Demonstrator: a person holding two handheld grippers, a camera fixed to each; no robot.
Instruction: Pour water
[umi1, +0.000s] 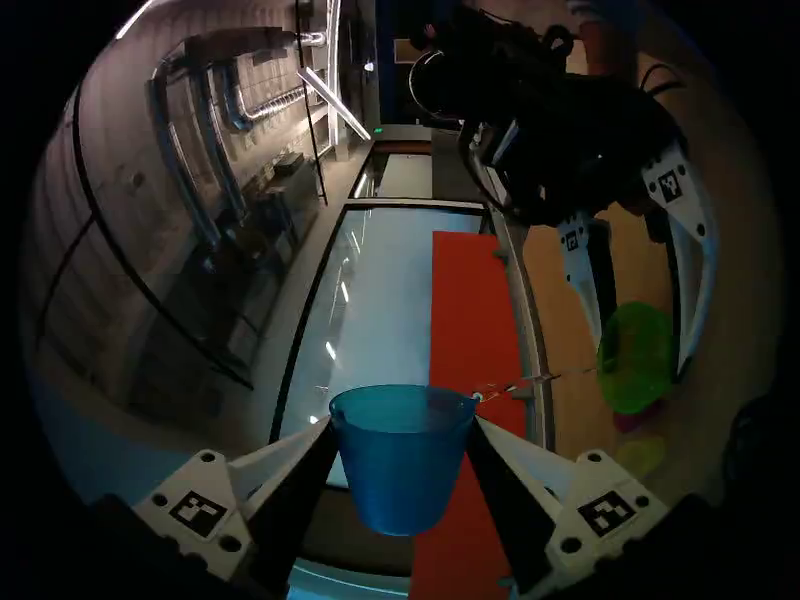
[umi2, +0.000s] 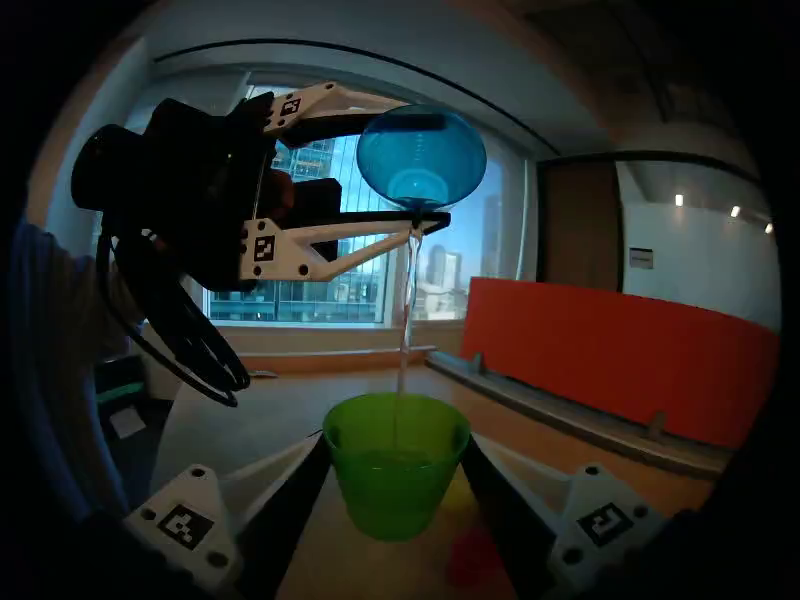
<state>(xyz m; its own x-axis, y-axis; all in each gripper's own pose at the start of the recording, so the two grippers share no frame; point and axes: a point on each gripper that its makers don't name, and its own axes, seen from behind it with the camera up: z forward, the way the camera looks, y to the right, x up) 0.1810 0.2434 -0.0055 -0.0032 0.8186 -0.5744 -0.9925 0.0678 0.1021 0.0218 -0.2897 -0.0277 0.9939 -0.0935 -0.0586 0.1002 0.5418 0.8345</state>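
My left gripper (umi1: 402, 462) is shut on a blue cup (umi1: 402, 458), which is tipped over on its side. In the right gripper view that blue cup (umi2: 421, 158) hangs high between the left gripper's white fingers (umi2: 330, 245), and a thin stream of water (umi2: 406, 310) falls from its rim. The stream lands in a green cup (umi2: 397, 478) that stands upright with my right gripper (umi2: 397, 485) shut on it. In the left gripper view the green cup (umi1: 636, 357) sits between the right gripper's fingers (umi1: 585, 280), with the water stream (umi1: 530, 380) reaching it.
A wooden table (umi2: 300, 410) lies under the cups, with red and yellow objects (umi2: 470, 545) just behind the green cup. An orange-red partition (umi2: 620, 350) runs along the right side. A large window (umi2: 330, 290) is behind. A person's sleeve (umi2: 50, 370) is at left.
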